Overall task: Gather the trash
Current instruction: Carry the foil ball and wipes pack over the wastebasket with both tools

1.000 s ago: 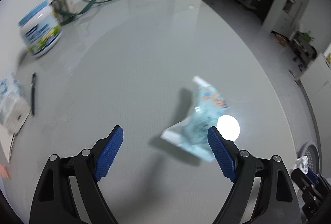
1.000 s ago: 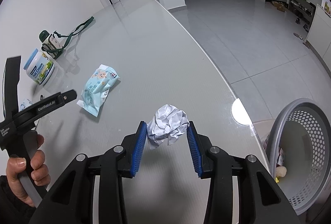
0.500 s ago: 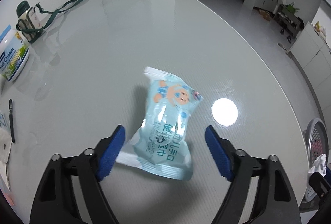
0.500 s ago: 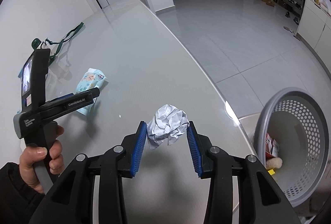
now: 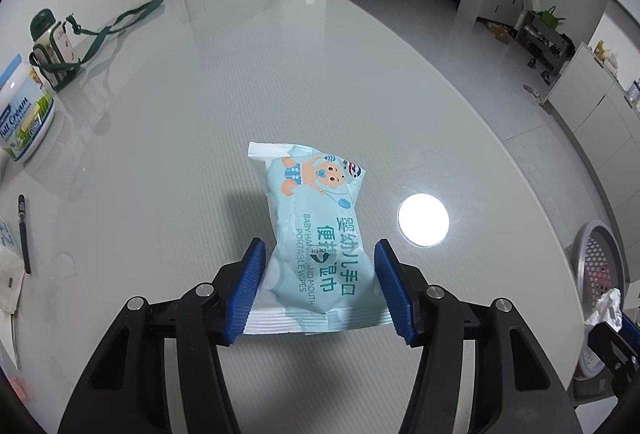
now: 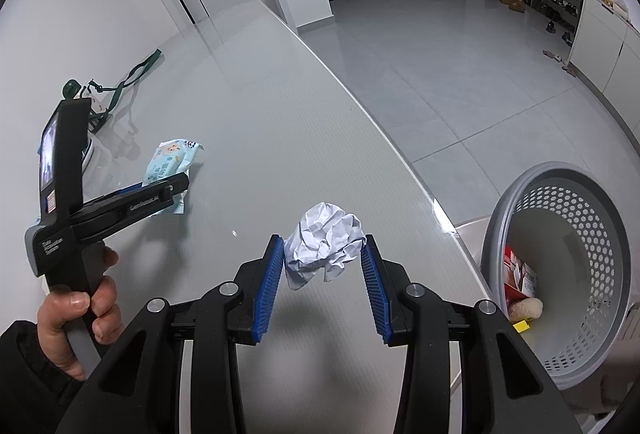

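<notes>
A light blue baby wipes packet (image 5: 316,234) lies flat on the grey table (image 5: 168,121). My left gripper (image 5: 320,290) is open, its blue pads on either side of the packet's near end, a small gap on each side. The packet also shows in the right wrist view (image 6: 170,163) with the left gripper (image 6: 160,193) over it. My right gripper (image 6: 324,282) is shut on a crumpled white paper ball (image 6: 324,252), held above the table near its right edge. A grey perforated basket (image 6: 600,213) stands on the floor to the right, with some trash inside.
At the table's left are a white cream tub (image 5: 22,113), a green-capped bottle with a green strap (image 5: 52,45), a black pen (image 5: 24,230) and white tissue (image 5: 8,274). The basket also shows at the right of the left wrist view (image 5: 600,266).
My left gripper has moved forward over the packet and its pads have closed in around its near end. My right gripper, still holding the paper ball, has drifted right toward the basket.
</notes>
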The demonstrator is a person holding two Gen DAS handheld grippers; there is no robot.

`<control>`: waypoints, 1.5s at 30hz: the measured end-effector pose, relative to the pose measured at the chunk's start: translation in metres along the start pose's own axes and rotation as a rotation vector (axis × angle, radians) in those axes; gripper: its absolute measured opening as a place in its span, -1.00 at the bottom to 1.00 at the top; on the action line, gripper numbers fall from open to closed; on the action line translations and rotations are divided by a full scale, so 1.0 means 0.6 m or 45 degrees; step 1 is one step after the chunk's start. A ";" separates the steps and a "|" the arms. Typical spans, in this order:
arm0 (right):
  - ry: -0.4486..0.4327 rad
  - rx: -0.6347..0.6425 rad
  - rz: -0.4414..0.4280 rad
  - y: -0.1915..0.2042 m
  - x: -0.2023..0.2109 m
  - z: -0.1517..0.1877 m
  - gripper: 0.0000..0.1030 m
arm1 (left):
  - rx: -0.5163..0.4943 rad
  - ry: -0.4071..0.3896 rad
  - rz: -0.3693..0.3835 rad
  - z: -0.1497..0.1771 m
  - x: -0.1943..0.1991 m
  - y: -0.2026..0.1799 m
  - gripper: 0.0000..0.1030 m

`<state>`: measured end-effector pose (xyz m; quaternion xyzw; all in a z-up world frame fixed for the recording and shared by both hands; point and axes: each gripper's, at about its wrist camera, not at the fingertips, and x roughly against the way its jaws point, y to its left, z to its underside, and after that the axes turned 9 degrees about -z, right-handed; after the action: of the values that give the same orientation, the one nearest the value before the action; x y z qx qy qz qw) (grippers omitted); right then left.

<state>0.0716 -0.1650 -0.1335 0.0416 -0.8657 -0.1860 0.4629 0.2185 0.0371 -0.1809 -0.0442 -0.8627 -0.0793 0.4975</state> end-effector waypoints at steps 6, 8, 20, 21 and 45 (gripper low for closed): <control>-0.039 -0.012 -0.007 -0.007 0.033 0.010 -0.24 | -0.023 -0.049 0.030 0.007 0.056 -0.012 0.07; -0.052 -0.025 -0.003 -0.015 0.047 0.015 -0.24 | -0.048 -0.071 0.040 0.011 0.078 -0.025 0.07; -0.120 -0.150 0.088 -0.108 0.152 0.051 -0.24 | -0.218 -0.128 0.219 0.035 0.192 -0.161 0.07; -0.126 -0.162 0.097 -0.119 0.160 0.056 -0.25 | -0.237 -0.131 0.240 0.036 0.200 -0.180 0.07; -0.099 -0.366 0.119 -0.379 0.219 0.092 -0.25 | -0.459 -0.068 0.332 0.057 0.218 -0.473 -0.13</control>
<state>-0.0707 -0.3926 -0.1400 -0.0727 -0.8483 -0.2877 0.4385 0.0799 -0.2359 -0.1111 -0.2458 -0.8344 -0.1661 0.4645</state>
